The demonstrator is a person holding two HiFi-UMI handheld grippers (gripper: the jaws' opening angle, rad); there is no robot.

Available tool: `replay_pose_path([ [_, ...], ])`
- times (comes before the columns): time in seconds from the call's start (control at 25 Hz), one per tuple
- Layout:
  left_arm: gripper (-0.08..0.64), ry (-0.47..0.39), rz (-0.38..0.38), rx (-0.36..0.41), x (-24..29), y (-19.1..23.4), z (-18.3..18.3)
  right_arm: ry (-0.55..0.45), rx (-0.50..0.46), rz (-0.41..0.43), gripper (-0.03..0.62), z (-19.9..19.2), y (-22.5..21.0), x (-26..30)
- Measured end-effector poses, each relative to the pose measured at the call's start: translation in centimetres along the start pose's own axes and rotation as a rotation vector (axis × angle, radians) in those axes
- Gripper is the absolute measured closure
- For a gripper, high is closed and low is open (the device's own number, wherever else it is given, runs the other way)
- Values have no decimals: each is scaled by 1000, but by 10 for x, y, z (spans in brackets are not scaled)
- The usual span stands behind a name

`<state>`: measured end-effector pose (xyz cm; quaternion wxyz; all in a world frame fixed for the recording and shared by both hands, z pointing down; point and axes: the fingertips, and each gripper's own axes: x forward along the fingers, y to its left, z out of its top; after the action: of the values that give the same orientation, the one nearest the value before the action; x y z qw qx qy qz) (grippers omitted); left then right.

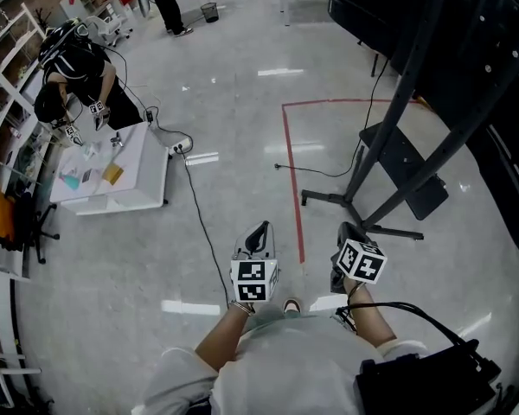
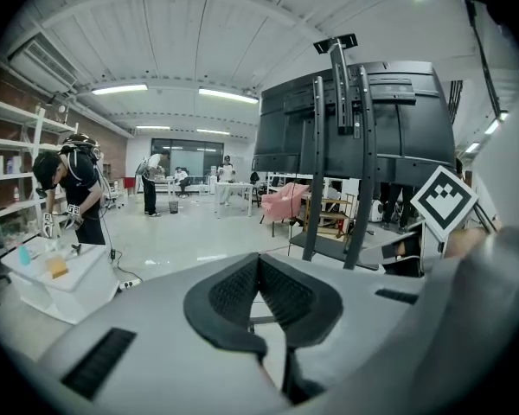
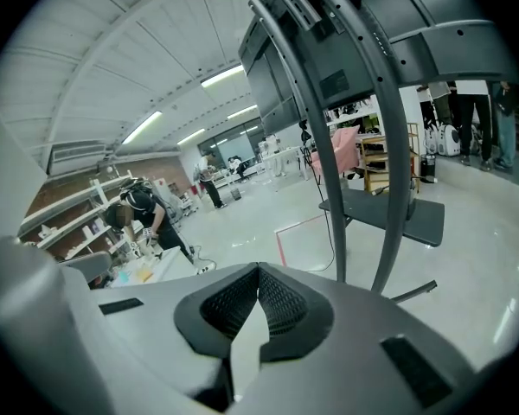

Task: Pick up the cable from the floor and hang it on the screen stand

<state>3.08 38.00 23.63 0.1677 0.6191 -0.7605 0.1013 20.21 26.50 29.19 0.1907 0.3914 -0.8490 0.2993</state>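
Observation:
A thin black cable (image 1: 322,173) lies on the grey floor, running from a loose end beside the red tape to the dark screen stand (image 1: 389,158) at the right. My left gripper (image 1: 258,234) and right gripper (image 1: 349,232) are held low in front of me, short of the stand's base, both pointing toward it. Both are shut and hold nothing. In the left gripper view the left gripper (image 2: 258,262) has its pads meeting, with the stand (image 2: 337,145) ahead to the right. In the right gripper view the right gripper (image 3: 258,273) faces the stand's posts (image 3: 329,145), and the cable (image 3: 332,227) drops beside them.
A red tape line (image 1: 294,188) marks the floor by the stand. A second cable (image 1: 203,232) runs from a power strip (image 1: 180,148) toward my feet. At the left a person bends over a low white table (image 1: 147,193). Shelves line the left wall.

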Motion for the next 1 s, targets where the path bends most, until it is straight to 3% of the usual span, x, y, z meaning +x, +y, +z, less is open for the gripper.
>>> replay_pose_path([
  [0.48, 557, -1, -42, 30, 82, 12, 24, -10, 63, -79, 575, 25, -42, 39],
  [0.68, 557, -19, -52, 40, 141, 45, 48, -29, 78, -123, 574, 51, -51, 86],
  [1.0, 557, -45, -158, 79, 243, 83, 94, -41, 69, -122, 574, 116, -22, 184],
])
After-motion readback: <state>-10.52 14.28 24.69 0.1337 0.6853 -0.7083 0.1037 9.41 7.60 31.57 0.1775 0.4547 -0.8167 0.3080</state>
